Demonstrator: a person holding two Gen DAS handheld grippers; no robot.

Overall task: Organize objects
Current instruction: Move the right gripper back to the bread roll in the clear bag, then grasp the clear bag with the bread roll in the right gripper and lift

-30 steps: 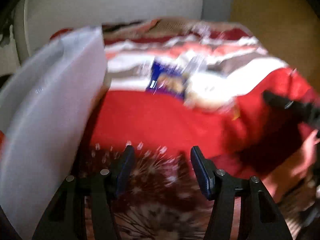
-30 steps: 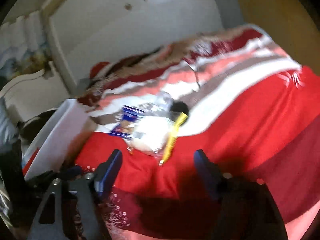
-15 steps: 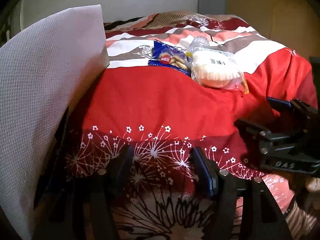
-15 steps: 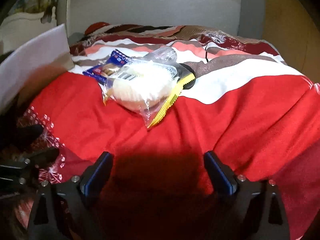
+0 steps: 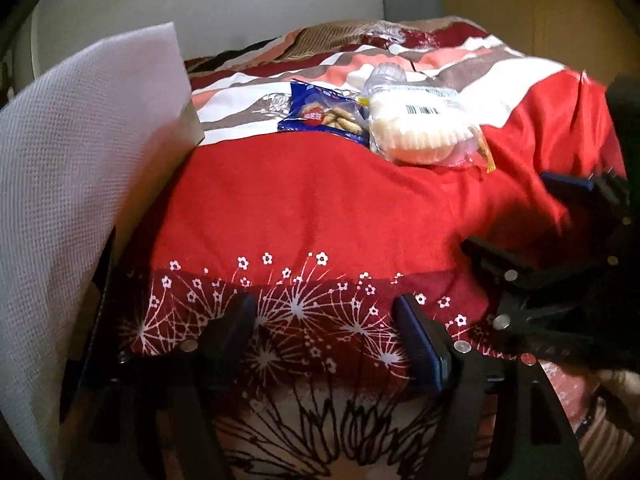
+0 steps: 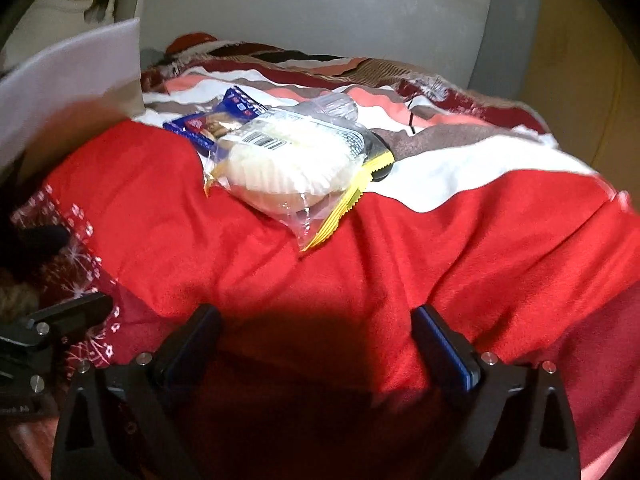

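A pile of objects lies on the red bedspread [image 5: 320, 208]: a clear bag with a white cupcake [image 5: 420, 132] [image 6: 288, 164], a blue biscuit packet [image 5: 324, 114] [image 6: 216, 120], a clear plastic bottle [image 6: 332, 106] behind them and a yellow-edged packet [image 6: 344, 208] beneath. My left gripper [image 5: 324, 328] is open and empty, well short of the pile. My right gripper [image 6: 316, 340] is open and empty, nearer the cupcake bag. The right gripper also shows at the right of the left wrist view [image 5: 560, 264].
A white fabric bin wall [image 5: 80, 168] [image 6: 68, 76] stands at the left of the bed. A dark object with a cable [image 6: 380, 152] lies behind the pile. A white headboard [image 6: 320, 20] is at the back.
Both grippers have steadied and moved toward the pile. The cupcake bag looks larger in the right wrist view. Both stay open.
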